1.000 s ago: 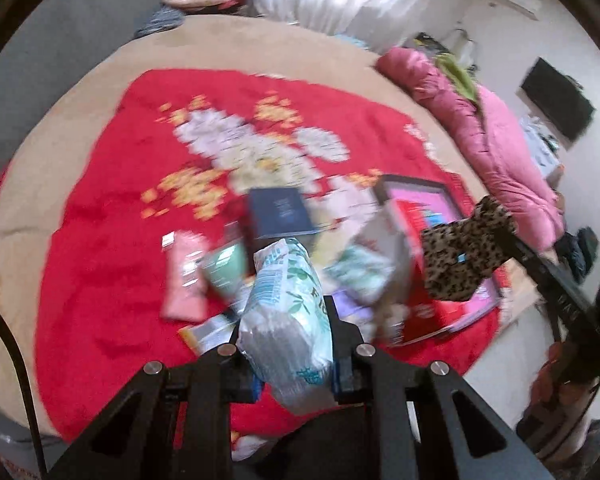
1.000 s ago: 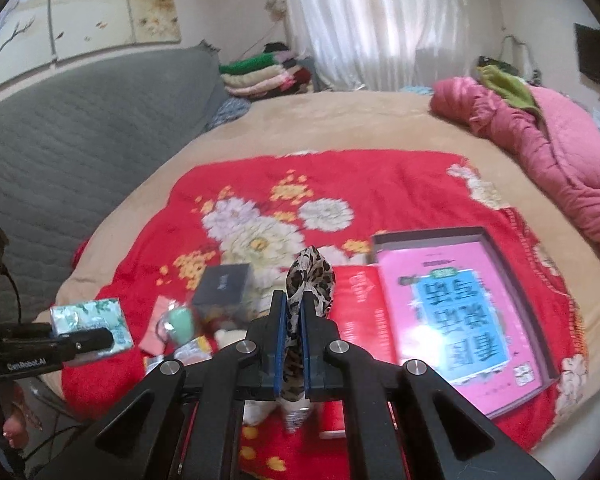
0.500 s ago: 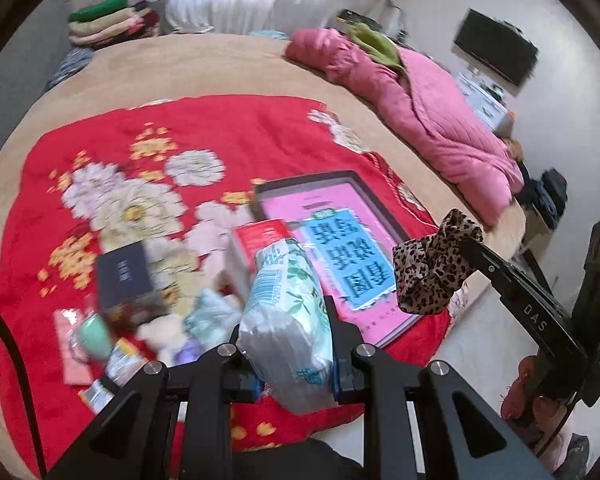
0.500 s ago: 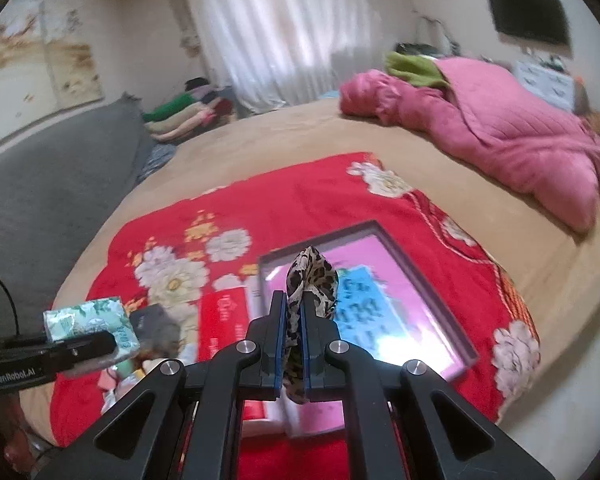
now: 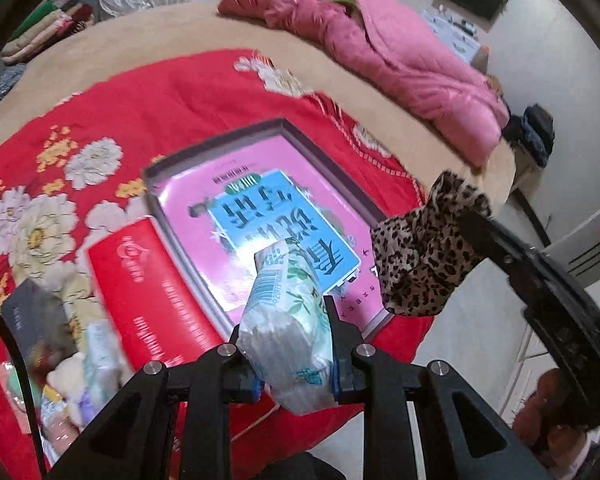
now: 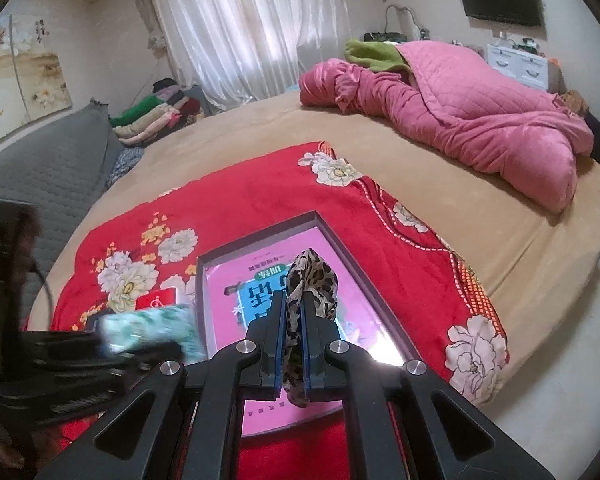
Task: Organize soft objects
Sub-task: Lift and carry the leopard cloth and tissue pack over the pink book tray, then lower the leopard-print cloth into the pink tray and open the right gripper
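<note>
A soft tissue pack (image 5: pixel 288 316), white w/ green leaf print, is sitting clamped between the jaws of the left gripper (image 5: pixel 290 344), squashed a little at the waist. The right gripper (image 6: pixel 295 340) is pinching a leopard-print scrunchie (image 6: pixel 312 280), jaws nearly shut on the thin fabric, most of it flopping free above the pads. Both soft items are hanging in the air over a shallow grey-rimmed tray (image 5: pixel 216 140), which is lying on a red floral blanket (image 5: pixel 148 92) on a bed.

Risks, as a judgement: the scrunchie is being held by only a small fold, so it could be slipping out if the gripper swings hard. The pack is slick plastic and bulging, so a loose squeeze or a tilt may be letting it slide forward. The 2 grippers are working close together over the same tray, so they could be bumping each other. A drop near the tray's near edge might be sending an item off the bed's side to the floor.

Containers: the tray is holding a pink sheet w/ a blue label (image 5: pixel 276 216); no soft items inside yet. A red box (image 5: pixel 140 280) is touching the tray's left rim. Left of that, a dark box (image 5: pixel 28 316) and a blurry heap of small packets (image 5: pixel 80 376) are lying on the blanket, contents too blurred to tell. A pink quilt (image 6: pixel 472 112) is bunched up far behind.
</note>
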`<state>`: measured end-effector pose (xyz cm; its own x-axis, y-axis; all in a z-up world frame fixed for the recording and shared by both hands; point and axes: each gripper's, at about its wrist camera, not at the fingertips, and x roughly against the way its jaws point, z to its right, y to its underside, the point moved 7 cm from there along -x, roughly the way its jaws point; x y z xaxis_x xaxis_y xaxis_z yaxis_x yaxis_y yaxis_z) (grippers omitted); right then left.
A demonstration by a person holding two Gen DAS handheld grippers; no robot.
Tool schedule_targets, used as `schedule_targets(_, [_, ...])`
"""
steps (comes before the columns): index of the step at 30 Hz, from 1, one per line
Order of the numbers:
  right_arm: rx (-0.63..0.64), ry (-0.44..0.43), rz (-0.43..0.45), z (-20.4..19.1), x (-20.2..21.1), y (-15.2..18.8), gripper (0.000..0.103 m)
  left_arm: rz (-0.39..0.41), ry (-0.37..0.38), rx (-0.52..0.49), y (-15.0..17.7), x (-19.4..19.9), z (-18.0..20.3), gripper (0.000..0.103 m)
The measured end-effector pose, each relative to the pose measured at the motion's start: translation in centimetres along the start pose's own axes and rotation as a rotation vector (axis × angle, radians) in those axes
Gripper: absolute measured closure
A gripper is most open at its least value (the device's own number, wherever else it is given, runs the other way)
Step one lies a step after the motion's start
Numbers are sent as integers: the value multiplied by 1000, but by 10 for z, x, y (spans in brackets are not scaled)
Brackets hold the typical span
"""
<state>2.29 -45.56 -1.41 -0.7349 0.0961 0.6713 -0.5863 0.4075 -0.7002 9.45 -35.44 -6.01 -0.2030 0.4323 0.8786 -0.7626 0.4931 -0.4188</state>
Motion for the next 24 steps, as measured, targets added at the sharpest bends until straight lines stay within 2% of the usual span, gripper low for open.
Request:
schedule_targets(6, [30, 6, -42, 6, -20, 8, 96, -70, -22, -46, 4, -39, 13, 79])
schedule_targets(12, [-6, -43, -108, 13, -52, 22, 96, -130, -28, -49, 7, -64, 13, 79])
schedule_targets(18, [47, 74, -176, 29, -74, 41, 95, -165, -19, -53, 9, -79, 16, 79])
schedule_targets(21, [48, 99, -202, 38, -80, 48, 95, -177, -22, -61, 11, -85, 18, 79])
schedule_targets(24, [41, 114, -236, 48, -88, 55, 90, -197, -27, -61, 13, -91, 18, 79])
